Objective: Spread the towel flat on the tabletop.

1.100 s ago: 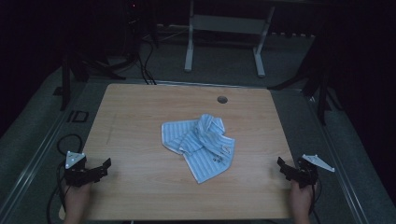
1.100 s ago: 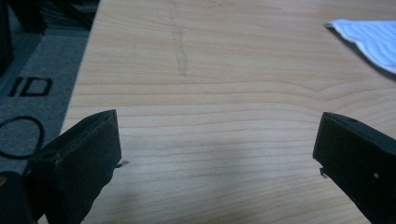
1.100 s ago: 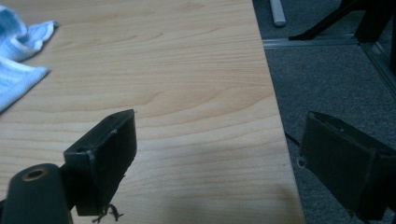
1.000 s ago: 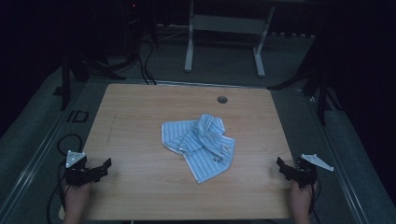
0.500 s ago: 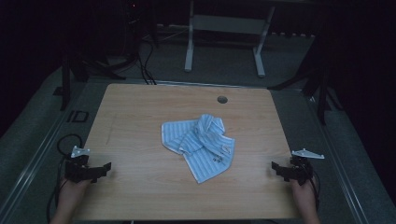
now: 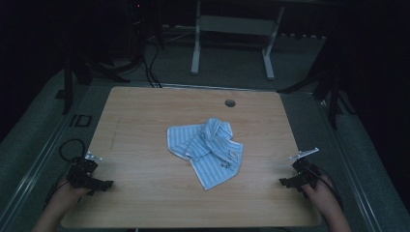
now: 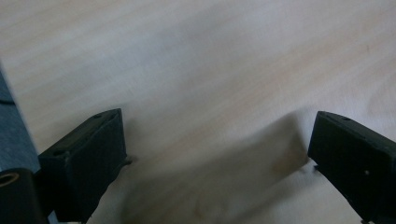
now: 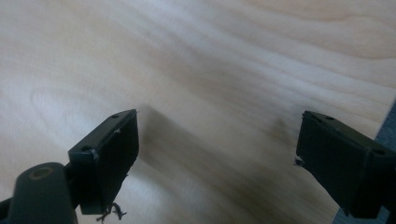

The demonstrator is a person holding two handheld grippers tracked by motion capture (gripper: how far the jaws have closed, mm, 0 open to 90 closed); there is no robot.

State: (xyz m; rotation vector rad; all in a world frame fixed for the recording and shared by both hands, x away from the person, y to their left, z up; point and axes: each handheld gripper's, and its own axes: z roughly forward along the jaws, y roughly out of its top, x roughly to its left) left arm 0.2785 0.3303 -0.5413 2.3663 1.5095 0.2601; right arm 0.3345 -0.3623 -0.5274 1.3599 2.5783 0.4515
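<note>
The striped garment (image 6: 207, 150) lies crumpled near the centre of the wooden surface (image 6: 145, 111), slightly toward the 1 o'clock side of the middle as seen in the high view. The left tongs (image 6: 99, 183) rest at the 8 o'clock corner of the surface, held by the person's left hand (image 6: 72, 188); the right tongs (image 6: 287, 181) rest at the 4 o'clock edge, held by the right hand (image 6: 321, 191). The garment sits between the two tongs and well apart from both: it lies toward 2 o'clock from the left tongs and toward 10 o'clock from the right tongs. Its long axis runs from about 11 o'clock to 5 o'clock; the bunched, folded portion occupies the 11 o'clock end and a flatter panel extends to a corner pointing toward 6 o'clock. A small label or print shows on the 3 o'clock side of the flat panel. In the left gripper view, the left tongs (image 7: 215, 154) stand wide apart over bare wood with nothing between them. In the right gripper view, the right tongs (image 8: 217, 154) likewise stand wide apart, gripping nothing, with bare wood grain beneath. A round cable hole (image 6: 230, 103) sits in the surface near the 12 o'clock edge, beyond the garment.
</note>
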